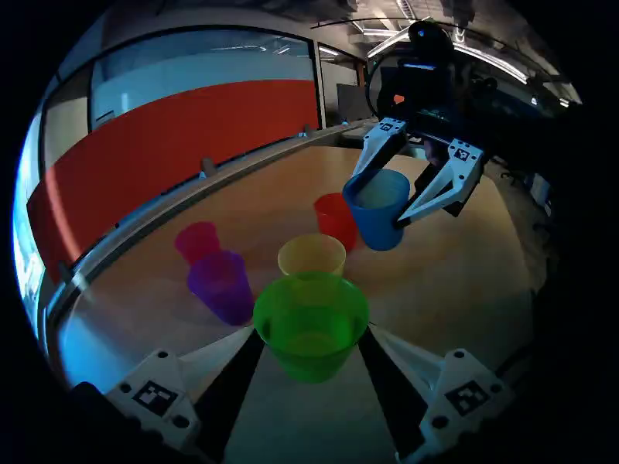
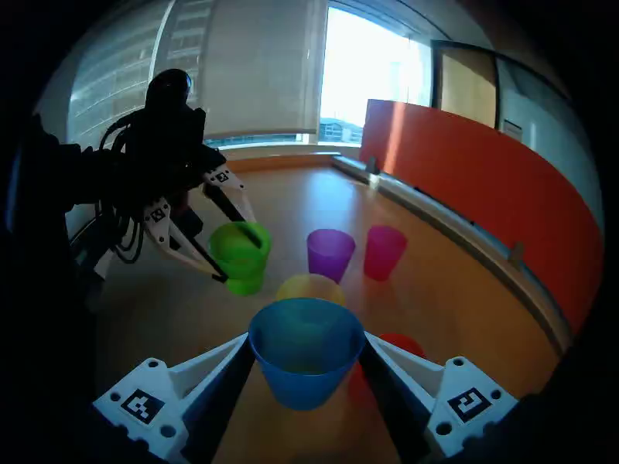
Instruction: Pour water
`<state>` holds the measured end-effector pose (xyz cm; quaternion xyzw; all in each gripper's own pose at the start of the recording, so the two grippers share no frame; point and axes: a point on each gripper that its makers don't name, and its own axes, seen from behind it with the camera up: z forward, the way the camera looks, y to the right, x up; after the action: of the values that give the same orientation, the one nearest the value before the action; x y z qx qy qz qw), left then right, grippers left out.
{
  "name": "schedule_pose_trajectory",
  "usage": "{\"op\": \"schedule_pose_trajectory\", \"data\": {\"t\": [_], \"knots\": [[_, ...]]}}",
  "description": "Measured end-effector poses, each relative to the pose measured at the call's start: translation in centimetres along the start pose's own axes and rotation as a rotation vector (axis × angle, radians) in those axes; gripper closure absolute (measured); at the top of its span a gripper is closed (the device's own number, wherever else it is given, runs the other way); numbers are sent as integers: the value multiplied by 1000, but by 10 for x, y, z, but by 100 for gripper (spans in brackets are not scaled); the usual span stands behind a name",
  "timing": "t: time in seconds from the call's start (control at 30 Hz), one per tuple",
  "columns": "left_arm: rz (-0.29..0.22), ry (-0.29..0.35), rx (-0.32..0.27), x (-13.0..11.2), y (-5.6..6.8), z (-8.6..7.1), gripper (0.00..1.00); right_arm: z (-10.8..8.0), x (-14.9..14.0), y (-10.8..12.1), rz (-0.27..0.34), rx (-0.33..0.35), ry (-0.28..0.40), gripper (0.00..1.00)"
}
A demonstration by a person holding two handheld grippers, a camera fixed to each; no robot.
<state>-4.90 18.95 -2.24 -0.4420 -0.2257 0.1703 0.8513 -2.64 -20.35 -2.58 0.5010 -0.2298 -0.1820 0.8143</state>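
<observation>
Blue cup (image 2: 307, 363), clamped in the right gripper (image 2: 306, 344), and green cup (image 1: 312, 321), clamped in the left gripper (image 1: 312, 340), face across the yellow cup (image 1: 312, 255). Step: pre-pour approach, apparently. Next: bring rims together, tilt one.

4 cups (image 1: 220, 282) together on table (image 1: 464, 271)

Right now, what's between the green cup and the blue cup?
The yellow cup stands between them, in the left gripper view and the right gripper view.
</observation>
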Motion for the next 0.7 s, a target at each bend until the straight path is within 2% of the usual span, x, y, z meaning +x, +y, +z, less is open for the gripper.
{"op": "schedule_pose_trajectory", "data": {"t": [0.7], "knots": [[-12, -34, -26, -6, -5, 11, 17, 11, -20, -6, -34, 37, -66, 8]]}}
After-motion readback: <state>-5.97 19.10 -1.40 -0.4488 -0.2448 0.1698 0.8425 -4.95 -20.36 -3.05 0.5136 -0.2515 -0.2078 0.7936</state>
